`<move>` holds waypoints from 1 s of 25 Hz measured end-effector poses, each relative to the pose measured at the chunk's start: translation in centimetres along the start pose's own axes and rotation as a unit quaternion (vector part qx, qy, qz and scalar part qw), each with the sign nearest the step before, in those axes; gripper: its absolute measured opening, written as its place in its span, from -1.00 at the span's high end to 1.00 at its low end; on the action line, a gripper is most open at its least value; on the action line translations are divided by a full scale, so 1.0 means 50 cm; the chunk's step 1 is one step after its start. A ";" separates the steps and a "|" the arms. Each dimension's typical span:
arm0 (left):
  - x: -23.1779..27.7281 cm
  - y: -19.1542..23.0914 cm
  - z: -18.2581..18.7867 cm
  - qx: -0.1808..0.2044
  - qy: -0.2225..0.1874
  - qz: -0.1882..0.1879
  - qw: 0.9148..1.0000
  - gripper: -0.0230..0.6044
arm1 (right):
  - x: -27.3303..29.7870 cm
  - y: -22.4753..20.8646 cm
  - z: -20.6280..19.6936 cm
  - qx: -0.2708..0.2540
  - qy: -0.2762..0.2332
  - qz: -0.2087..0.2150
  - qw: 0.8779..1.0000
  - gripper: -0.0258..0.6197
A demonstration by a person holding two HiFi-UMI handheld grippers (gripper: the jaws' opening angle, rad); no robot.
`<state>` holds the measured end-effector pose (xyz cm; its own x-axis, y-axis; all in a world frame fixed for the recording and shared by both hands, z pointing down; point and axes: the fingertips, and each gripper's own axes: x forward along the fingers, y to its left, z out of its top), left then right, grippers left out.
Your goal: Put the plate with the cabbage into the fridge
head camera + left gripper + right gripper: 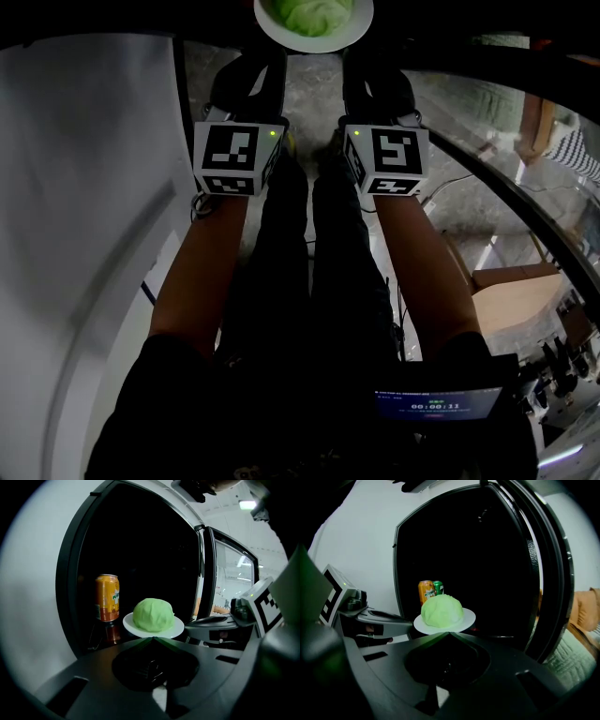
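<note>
A white plate (323, 41) carrying a pale green cabbage (309, 13) is held up at the top of the head view, before the dark open fridge (140, 550). My left gripper (273, 49) is shut on the plate's left rim and my right gripper (355, 52) on its right rim. In the left gripper view the cabbage (153, 615) and plate (176, 629) sit just past my left gripper (152, 638), and the right gripper (212, 620) reaches in from the right. In the right gripper view the plate (467, 619) rests at my right gripper (449, 632).
An orange can (107, 597) stands inside the fridge on the left, and a green can (438, 587) shows beside it in the right gripper view. The glass fridge door (229, 573) hangs open at the right. A white fridge wall (84, 187) fills the left, and a wooden box (520, 300) sits low right.
</note>
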<state>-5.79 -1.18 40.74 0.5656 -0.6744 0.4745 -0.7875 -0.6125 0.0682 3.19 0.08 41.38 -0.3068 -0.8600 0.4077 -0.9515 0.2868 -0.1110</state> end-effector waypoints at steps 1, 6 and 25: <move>0.004 -0.002 -0.001 -0.001 0.002 -0.001 1.000 0.92 | 0.000 -0.002 0.000 0.000 -0.002 0.000 1.000 0.91; 0.026 -0.004 0.006 -0.001 0.006 -0.004 1.000 0.92 | 0.009 -0.014 0.003 -0.001 -0.004 0.001 1.000 0.91; 0.061 0.026 0.032 -0.010 0.008 -0.006 1.000 0.92 | 0.050 -0.029 0.034 -0.004 -0.003 0.003 1.000 0.91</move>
<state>-4.71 -4.71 40.86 0.5703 -0.6604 0.4885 -0.7860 -0.6115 0.0909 3.78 -3.20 41.02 -0.3125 -0.8606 0.4021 -0.9495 0.2956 -0.1053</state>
